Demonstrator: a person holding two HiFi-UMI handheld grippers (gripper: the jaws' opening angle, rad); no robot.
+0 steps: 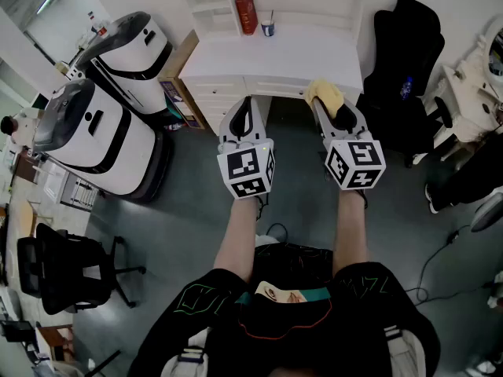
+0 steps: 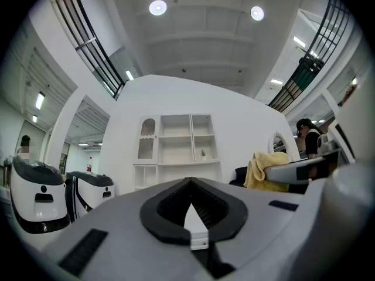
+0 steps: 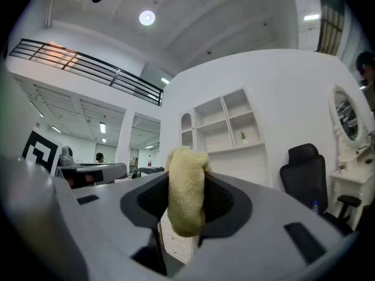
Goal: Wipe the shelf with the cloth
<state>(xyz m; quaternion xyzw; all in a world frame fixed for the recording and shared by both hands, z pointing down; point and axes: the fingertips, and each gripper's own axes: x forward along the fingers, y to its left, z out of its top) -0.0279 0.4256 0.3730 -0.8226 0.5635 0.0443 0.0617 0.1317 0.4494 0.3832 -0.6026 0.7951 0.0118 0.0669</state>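
A yellow cloth [image 1: 325,94] is pinched in my right gripper [image 1: 328,105], bunched between the jaws [image 3: 186,198] and sticking out past them. My left gripper [image 1: 245,116] is shut with nothing in it; its jaws meet at the tip [image 2: 190,183]. Both grippers are held level in front of a white desk with a shelf unit [image 1: 275,49], short of its front edge. The shelf unit [image 2: 179,148] shows straight ahead in the left gripper view and ahead to the right as the shelf unit [image 3: 225,124] in the right gripper view.
A red book [image 1: 246,12] and a small cup [image 1: 268,27] stand on the desk top. A black office chair [image 1: 401,69] is at the right, two large white machines [image 1: 102,124] at the left, a second black chair [image 1: 59,273] lower left. Cables lie on the grey floor.
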